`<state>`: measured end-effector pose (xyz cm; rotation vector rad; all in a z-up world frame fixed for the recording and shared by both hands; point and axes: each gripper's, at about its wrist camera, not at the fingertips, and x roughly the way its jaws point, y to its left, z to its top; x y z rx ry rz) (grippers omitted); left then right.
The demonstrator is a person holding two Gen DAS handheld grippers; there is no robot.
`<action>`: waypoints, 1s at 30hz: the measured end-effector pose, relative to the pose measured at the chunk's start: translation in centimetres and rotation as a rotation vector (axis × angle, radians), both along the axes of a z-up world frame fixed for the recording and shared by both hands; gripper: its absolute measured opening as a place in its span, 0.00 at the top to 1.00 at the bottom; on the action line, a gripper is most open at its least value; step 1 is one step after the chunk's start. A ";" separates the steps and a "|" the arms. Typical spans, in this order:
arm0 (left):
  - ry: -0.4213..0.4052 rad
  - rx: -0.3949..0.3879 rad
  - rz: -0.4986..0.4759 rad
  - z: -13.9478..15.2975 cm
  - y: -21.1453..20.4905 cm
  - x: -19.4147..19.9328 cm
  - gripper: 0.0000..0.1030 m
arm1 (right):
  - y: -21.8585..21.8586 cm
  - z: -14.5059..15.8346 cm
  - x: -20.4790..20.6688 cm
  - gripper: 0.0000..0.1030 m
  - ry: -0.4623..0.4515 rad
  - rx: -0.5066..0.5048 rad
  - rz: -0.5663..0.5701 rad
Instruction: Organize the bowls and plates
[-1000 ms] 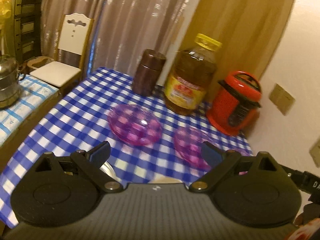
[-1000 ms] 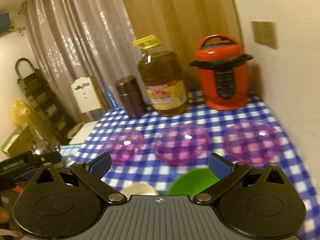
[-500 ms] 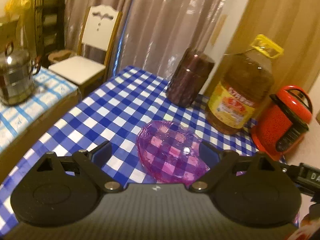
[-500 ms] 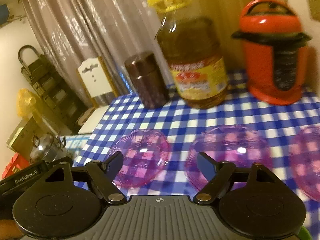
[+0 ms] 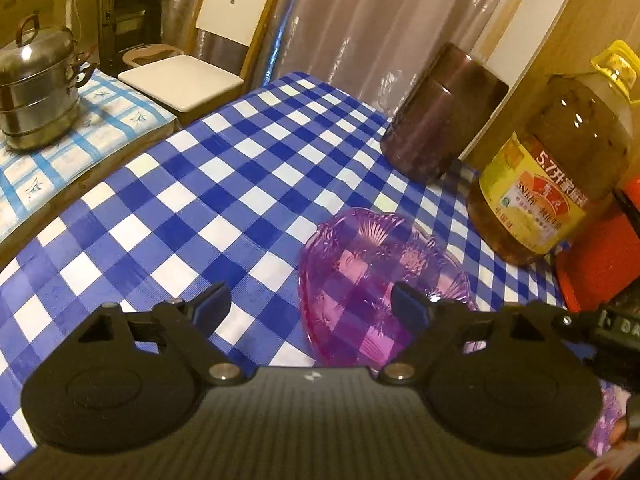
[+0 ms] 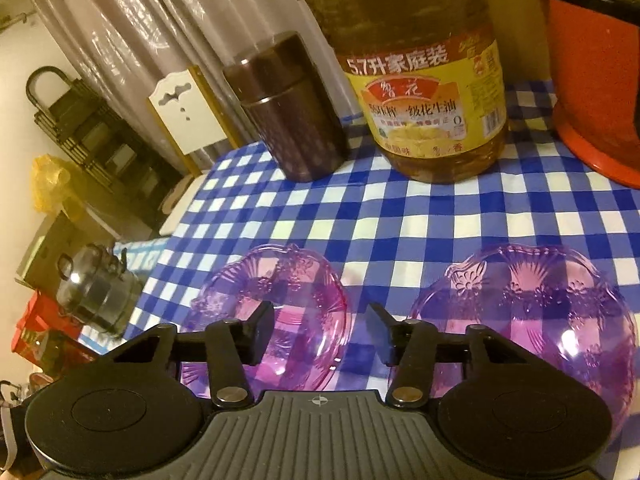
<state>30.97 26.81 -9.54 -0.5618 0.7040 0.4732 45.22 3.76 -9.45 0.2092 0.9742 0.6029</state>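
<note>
A clear purple plate (image 5: 360, 264) lies on the blue-and-white checked tablecloth (image 5: 200, 200). My left gripper (image 5: 310, 304) hovers low at its left rim. The jaws are wide and closing, the rim is between them, and the right fingertip (image 5: 408, 304) is over the plate's inside. In the right wrist view the same plate (image 6: 288, 280) is the left of two. My right gripper (image 6: 320, 332) straddles its right rim. Its jaws are half closed and still closing, and the pads do not touch the rim. A second purple plate (image 6: 532, 300) lies just to the right.
A brown canister (image 6: 292, 112), a big oil bottle (image 6: 424, 92) and a red cooker (image 6: 592, 80) stand along the back of the table. To the left, off the table, are a steel pot (image 5: 36, 88) on a lower surface and a white chair (image 5: 200, 72).
Both grippers moved forward and down toward the left purple plate. The right jaws narrowed a lot and the left jaws a little. The green bowl and the third plate left the right view.
</note>
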 end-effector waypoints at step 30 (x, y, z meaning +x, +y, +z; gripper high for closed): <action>0.000 -0.166 -0.027 -3.8 2.2 1.6 0.63 | 2.8 -4.9 2.7 0.77 0.072 -0.099 0.016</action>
